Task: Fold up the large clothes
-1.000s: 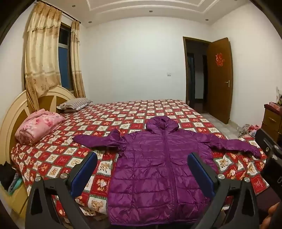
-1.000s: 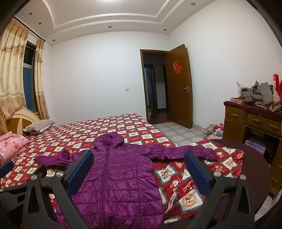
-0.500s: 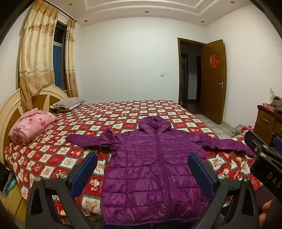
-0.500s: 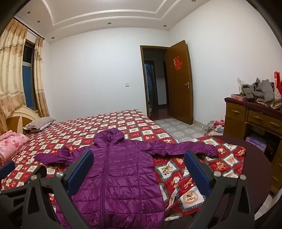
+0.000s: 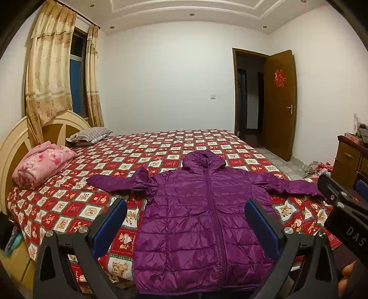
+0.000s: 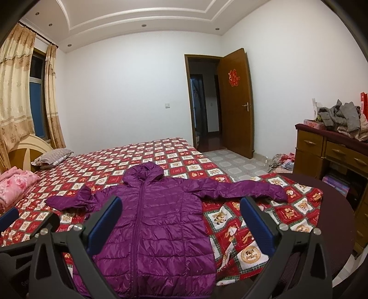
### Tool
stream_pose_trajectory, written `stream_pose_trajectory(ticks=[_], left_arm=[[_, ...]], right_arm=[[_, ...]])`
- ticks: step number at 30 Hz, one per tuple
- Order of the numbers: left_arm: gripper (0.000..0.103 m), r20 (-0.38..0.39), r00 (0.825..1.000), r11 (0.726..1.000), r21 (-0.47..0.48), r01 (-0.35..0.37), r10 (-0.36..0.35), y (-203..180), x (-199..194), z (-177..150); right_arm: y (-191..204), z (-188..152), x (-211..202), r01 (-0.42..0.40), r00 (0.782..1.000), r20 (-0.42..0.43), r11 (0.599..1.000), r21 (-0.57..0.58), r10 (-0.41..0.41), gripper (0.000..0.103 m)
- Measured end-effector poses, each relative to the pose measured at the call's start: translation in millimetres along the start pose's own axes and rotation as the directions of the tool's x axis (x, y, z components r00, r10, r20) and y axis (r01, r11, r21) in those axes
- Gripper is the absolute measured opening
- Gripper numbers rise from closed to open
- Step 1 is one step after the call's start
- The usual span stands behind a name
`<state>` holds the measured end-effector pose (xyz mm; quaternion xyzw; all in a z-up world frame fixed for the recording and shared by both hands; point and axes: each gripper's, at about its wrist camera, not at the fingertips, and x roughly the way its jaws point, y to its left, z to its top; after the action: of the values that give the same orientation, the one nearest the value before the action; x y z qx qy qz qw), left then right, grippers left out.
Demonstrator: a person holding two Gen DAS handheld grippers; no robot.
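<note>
Pink blanket (image 5: 41,162) at 9 o'clock, purple jacket (image 5: 202,220) flat on bed (image 5: 149,147) centre, sleeves out, left gripper (image 5: 186,220) and right gripper (image 6: 181,217) both wide open, empty, above hem, clothes-heaped dresser (image 6: 331,149) at 3 o'clock.

walls (image 5: 165,76): white, plain | ceiling (image 6: 142,13): white with small round lights | window (image 5: 77,88): upper left, dark blue outside, yellow curtains (image 5: 48,76) | door (image 5: 279,103): brown, open, right of middle (red paper sign on it) | floor (image 6: 237,164): pale tiles | dresser (image 6: 322,151): brown, far right | bed (image 5: 147,151): big, red checked cover
</note>
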<state>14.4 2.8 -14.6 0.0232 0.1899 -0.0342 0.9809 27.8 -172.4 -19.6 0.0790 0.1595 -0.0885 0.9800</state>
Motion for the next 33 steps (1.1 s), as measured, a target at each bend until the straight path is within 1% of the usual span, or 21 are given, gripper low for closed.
stream_pose_trajectory(ticks=[7,18,24,30,33], left_arm=[[0.102,-0.033,0.999,1.0,0.001,0.013,-0.013,-1,12,-4],[0.102,-0.041,0.999,1.0,-0.006,0.012,-0.012,-2,16,-6],[0.102,-0.045,0.999,1.0,0.007,0.01,-0.01,-2,22,-6],[0.102,-0.056,0.998,1.0,0.019,0.024,-0.023,-5,45,-5],[0.102,-0.059,0.998,0.999,0.035,0.03,-0.028,-9,59,-4]], right_arm=[[-5,-1,10,0.023,0.999,-0.025,1.0,0.002,-0.023,0.103],[-3,-2,13,0.019,0.999,-0.027,1.0,-0.01,-0.019,0.103],[-6,-4,17,0.019,0.999,-0.039,1.0,-0.003,-0.019,0.103],[-15,-6,37,0.046,0.997,-0.065,0.999,0.004,-0.045,0.103],[-23,-4,55,0.065,0.994,-0.093,0.998,0.016,-0.063,0.103]])
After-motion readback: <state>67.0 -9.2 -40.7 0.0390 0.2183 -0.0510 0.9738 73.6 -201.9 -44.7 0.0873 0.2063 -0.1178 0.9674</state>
